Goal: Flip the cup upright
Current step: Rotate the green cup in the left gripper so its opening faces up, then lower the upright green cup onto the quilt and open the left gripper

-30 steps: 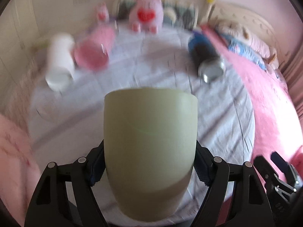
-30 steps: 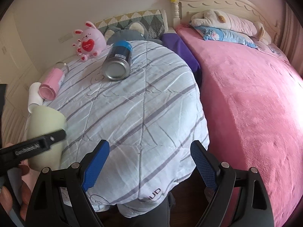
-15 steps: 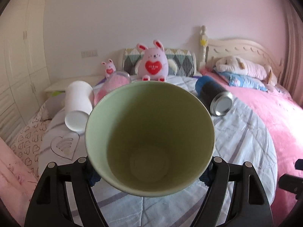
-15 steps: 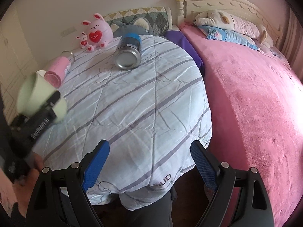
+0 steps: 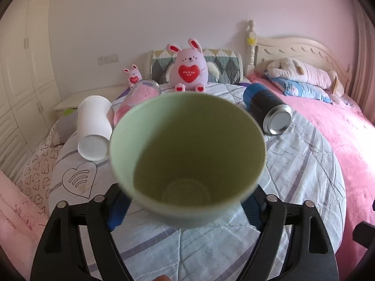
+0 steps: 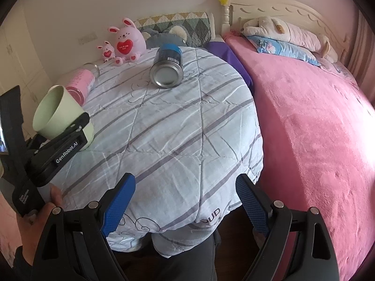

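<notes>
Left wrist view: left tool point(image 5: 187, 207) clamped on green cup point(image 5: 187, 157), mouth tilted up-forward, base nearest quilt point(image 5: 304, 164); right tool point(image 6: 185, 207) open, idle.

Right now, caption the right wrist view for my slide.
Left gripper tilts green cup over striped quilt; right gripper open.

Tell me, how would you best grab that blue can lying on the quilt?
Grip the blue can across its round body, coming from above with one finger on each side. It lies on its side, silver end toward the camera, so the curved flanks are free. The open right gripper looks wide enough.
</notes>
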`<state>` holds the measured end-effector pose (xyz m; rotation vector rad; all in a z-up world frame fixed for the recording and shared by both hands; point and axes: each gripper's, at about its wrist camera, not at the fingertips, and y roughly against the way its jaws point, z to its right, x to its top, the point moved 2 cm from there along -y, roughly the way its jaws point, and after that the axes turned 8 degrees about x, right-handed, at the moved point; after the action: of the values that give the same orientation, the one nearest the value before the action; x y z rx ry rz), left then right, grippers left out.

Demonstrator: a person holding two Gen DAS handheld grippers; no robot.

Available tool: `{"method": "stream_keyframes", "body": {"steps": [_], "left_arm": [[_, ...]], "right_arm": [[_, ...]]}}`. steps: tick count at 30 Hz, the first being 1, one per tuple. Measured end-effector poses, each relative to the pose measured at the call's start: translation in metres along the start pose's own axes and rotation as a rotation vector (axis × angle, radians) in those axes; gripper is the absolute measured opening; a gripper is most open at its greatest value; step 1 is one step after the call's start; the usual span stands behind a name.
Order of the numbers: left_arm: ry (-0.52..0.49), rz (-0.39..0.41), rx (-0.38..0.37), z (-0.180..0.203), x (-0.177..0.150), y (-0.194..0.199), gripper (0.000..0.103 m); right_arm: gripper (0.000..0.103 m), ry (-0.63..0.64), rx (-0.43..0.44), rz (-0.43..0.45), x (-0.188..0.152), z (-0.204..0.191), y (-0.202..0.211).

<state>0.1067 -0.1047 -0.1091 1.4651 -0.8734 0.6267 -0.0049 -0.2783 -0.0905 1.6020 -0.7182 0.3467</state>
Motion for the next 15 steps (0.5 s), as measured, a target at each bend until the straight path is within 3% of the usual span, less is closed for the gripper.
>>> {"method": "stream_keyframes", "body": {"steps": [5,15], "left_arm": [[-0.007,0.026,0.007,0.000,-0.001,0.007,0.099],[-0.045,0.095,0.038,-0.012,0.002,0.058,0.100]], "right_arm": [[0.088,0.002,0.002,0.015,-0.001,-0.002,0.007],[0.089,0.007,0.014,0.088,-0.003,-0.009,0.032]]}}
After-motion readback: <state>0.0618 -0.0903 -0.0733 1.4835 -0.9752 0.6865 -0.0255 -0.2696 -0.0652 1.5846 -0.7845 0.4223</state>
